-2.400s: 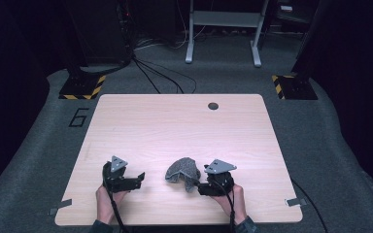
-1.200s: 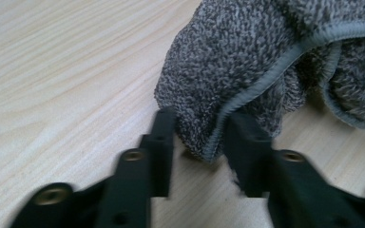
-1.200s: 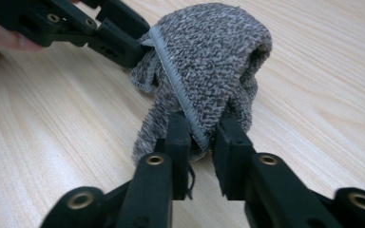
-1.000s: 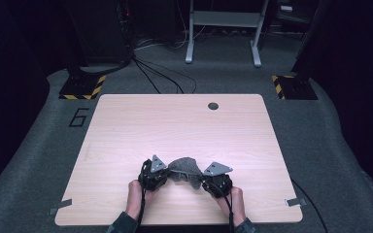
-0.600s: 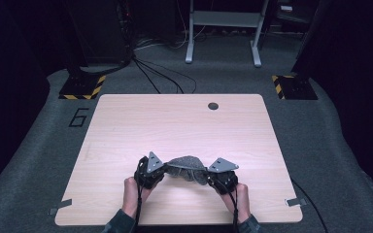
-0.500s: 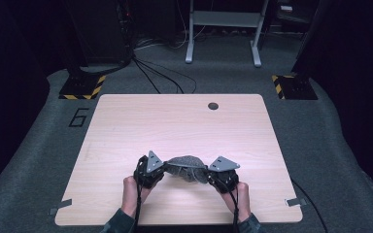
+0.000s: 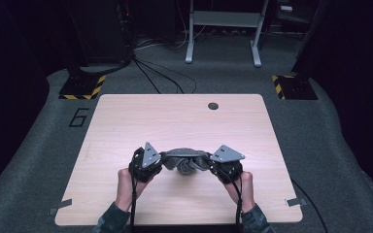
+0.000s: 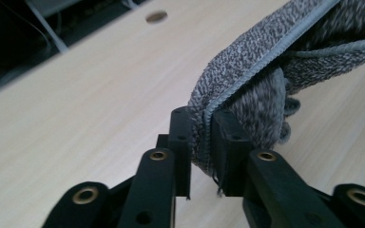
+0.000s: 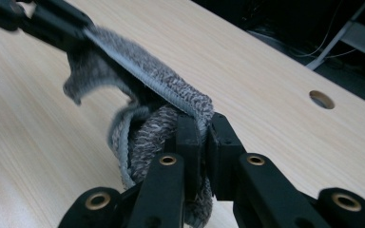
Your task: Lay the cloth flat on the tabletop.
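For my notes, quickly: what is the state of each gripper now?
Left gripper: closed on the grey knitted cloth, jaws just loosened slightly.
Right gripper: closed on the same cloth.

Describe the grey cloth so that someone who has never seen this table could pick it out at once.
Start at the pale wooden table and go to its near edge, where two hands hold black grippers. The cloth hangs between the left gripper and the right gripper, an edge pinched by each. It is speckled grey knit with a lighter trimmed hem, the one soft thing there.
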The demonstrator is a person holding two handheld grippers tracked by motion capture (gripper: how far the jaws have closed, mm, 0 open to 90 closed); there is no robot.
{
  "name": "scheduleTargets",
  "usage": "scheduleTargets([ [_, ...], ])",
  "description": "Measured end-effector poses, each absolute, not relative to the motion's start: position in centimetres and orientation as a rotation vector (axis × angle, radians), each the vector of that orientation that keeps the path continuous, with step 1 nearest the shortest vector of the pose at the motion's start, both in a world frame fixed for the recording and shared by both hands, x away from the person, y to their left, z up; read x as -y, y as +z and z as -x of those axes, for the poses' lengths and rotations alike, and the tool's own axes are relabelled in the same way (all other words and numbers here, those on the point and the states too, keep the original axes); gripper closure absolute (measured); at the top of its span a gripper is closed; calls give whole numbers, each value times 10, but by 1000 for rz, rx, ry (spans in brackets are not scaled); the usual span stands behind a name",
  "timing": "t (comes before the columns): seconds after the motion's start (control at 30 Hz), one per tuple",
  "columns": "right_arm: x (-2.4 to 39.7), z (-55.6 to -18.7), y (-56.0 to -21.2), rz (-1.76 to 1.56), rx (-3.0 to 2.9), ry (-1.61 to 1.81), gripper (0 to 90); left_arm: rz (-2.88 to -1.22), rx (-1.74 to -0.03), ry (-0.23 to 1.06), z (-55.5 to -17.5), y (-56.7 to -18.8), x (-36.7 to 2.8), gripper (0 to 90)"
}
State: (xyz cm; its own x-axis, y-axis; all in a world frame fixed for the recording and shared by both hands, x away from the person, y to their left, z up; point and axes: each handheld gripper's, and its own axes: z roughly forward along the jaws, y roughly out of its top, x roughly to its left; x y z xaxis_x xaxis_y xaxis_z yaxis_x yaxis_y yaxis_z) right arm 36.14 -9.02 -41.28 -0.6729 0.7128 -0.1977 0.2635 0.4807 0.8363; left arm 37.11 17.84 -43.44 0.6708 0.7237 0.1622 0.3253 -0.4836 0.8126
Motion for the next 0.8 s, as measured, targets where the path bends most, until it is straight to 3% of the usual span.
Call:
scheduleTargets([
  [0.17, 88, -368, -424, -817, -2225, 1100, 851, -2136, -892, 457, -388, -469, -179, 578],
  [0.33, 92, -372, -428, -843, -2234, 1085, 850, -2074, -951, 340, -397, -482, -185, 409],
  [0.53, 96, -373, -429, -854, -2219, 1104, 848, -2013, -974, 231, -403, -489, -183, 359],
  [0.63, 95, -372, -430, -860, -2226, 1106, 848, -2001, -974, 196, -402, -492, -177, 398],
  [0.8, 95, -372, -431, -860, -2232, 1098, 849, -2026, -944, 278, -403, -489, -174, 753],
])
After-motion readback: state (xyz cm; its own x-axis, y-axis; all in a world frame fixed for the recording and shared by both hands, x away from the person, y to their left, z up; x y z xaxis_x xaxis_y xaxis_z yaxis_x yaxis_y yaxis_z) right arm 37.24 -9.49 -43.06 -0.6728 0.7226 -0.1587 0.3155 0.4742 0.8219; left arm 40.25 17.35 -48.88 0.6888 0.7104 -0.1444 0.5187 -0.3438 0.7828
